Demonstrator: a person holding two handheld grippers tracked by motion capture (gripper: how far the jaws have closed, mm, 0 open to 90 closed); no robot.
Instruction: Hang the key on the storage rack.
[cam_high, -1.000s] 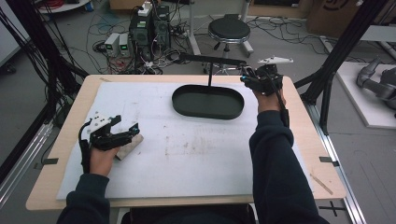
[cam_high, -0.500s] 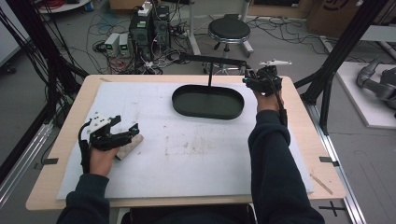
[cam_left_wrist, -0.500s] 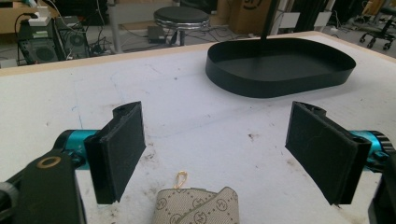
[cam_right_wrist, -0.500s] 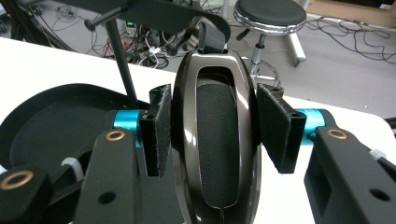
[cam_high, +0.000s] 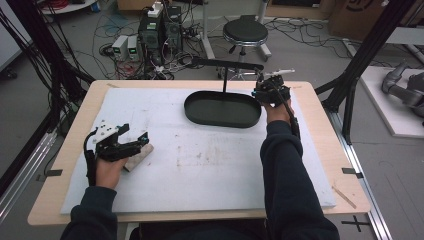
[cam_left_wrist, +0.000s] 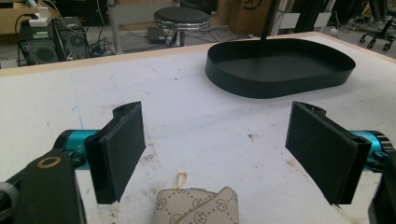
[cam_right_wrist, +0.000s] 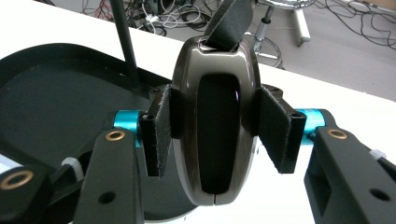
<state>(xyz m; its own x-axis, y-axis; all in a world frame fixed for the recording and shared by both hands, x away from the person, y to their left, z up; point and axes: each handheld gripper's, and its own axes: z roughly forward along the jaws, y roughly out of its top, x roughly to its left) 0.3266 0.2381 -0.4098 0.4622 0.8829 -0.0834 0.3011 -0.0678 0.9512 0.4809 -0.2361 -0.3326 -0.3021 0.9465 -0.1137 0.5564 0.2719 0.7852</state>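
Strap (cam_left_wrist: 196, 205), beige patterned, lies on surface (cam_high: 210, 165) just beneath my left hand-held gripper (cam_left_wrist: 217, 151), jaws spread wide, nothing held. Black tray (cam_high: 222, 109) beyond it. My right hand-held gripper (cam_right_wrist: 212, 121) clamped on brown glossy case (cam_right_wrist: 215, 116), beside tray's right end.

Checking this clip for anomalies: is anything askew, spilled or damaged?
Nothing stands out. The mat is only scuffed with smudges; the tray sits flat and empty. The right gripper clamps a key fob squarely.
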